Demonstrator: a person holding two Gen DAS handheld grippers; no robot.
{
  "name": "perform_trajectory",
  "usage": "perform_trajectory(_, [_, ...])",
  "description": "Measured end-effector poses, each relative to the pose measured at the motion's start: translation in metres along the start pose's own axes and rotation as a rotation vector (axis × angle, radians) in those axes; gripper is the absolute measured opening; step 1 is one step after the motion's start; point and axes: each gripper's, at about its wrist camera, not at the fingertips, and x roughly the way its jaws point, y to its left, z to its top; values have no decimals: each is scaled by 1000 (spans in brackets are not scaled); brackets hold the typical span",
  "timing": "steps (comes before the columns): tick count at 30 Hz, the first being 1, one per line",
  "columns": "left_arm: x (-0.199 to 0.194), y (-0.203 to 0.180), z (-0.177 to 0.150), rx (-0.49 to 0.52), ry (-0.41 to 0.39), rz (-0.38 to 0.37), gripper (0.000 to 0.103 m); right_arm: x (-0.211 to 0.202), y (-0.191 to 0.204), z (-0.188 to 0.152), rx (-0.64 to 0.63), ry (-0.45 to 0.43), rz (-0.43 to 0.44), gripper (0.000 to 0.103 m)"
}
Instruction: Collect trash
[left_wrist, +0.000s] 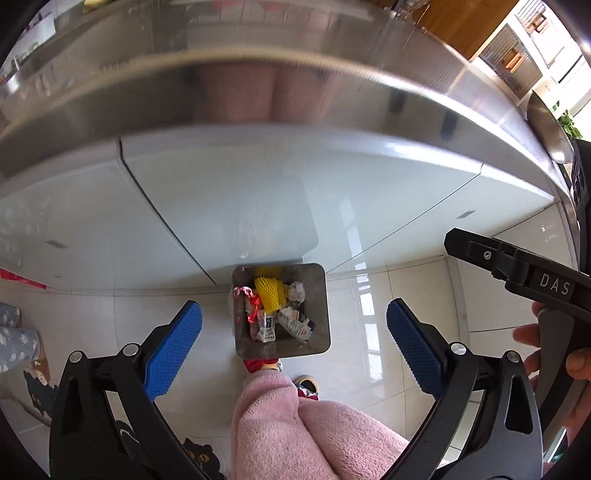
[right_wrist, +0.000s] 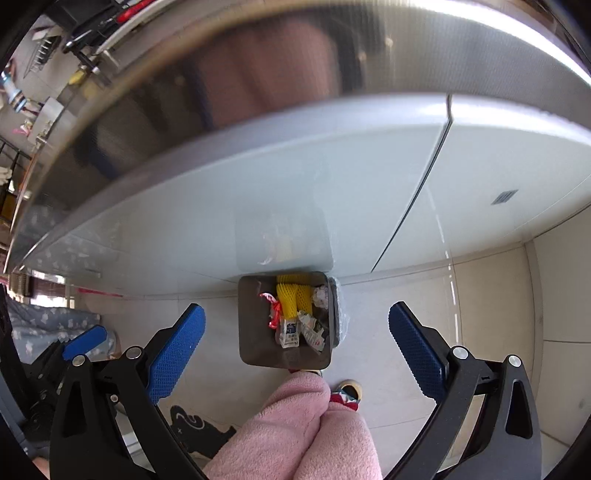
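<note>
A small grey trash bin (left_wrist: 319, 347) stands on the floor against the cabinet, far below both grippers. It holds yellow foam netting (left_wrist: 271, 293), a crumpled paper ball (left_wrist: 296, 291), a red wrapper (left_wrist: 251, 306) and white printed packets (left_wrist: 295, 325). The bin also shows in the right wrist view (right_wrist: 255, 350), with the yellow netting (right_wrist: 288, 302) and packets (right_wrist: 291, 332) inside. My left gripper (left_wrist: 294, 325) is open and empty above the bin. My right gripper (right_wrist: 296, 326) is open and empty above it too. The right gripper's body shows in the left wrist view (left_wrist: 517, 269).
A steel countertop edge (left_wrist: 258, 96) overhangs pale cabinet doors (left_wrist: 240, 192). The person's pink-trousered legs (left_wrist: 295, 424) and slippered feet (left_wrist: 306, 382) stand just in front of the bin. A cat-print mat (left_wrist: 37, 387) lies on the tiled floor at left.
</note>
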Motion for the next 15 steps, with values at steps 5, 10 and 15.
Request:
perform_trajectory(5, [-58,-15,28,17,-89,2,95,-70,9,23,-52,-132,-45,100])
perform_trajectory(10, [-104,-33,60,68,-203,41,95,-137,17,52,-75,-260,-73,100])
perform_trajectory(15, [-149,-41,94,55,-318,67,95,-188,25,76,-105,-385,-85,100])
